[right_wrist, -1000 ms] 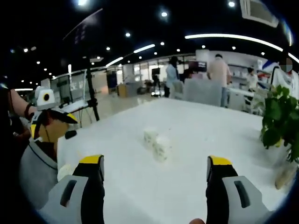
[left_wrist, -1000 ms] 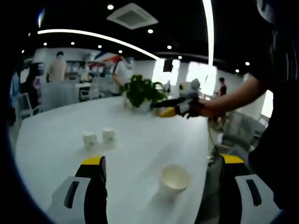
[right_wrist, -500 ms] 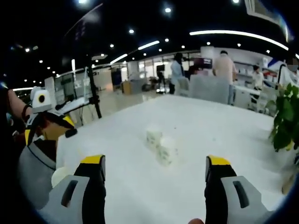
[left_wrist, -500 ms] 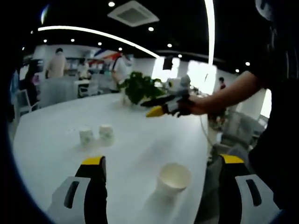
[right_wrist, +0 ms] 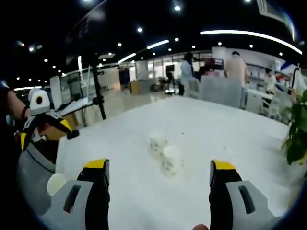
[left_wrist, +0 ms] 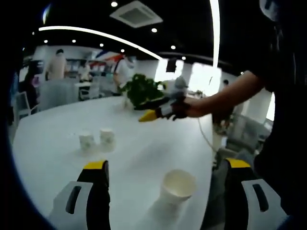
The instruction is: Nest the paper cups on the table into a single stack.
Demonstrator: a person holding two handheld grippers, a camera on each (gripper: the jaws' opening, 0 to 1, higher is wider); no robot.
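An open-plan office surrounds a broad white worktop [left_wrist: 144,148]. The left claw [left_wrist: 165,175] is spread wide and empty, an upright paper cup [left_wrist: 178,184] between its jaws; the right claw [right_wrist: 158,175], equally agape, faces two upturned cups [right_wrist: 167,157] just ahead. Light and crushable, they likely want a gentle pinch across the wall.

cups [right_wrist: 171,159]: white, faint greenish print? | table [left_wrist: 144,153]: white | fingers [left_wrist: 96,166]: yellow-tipped
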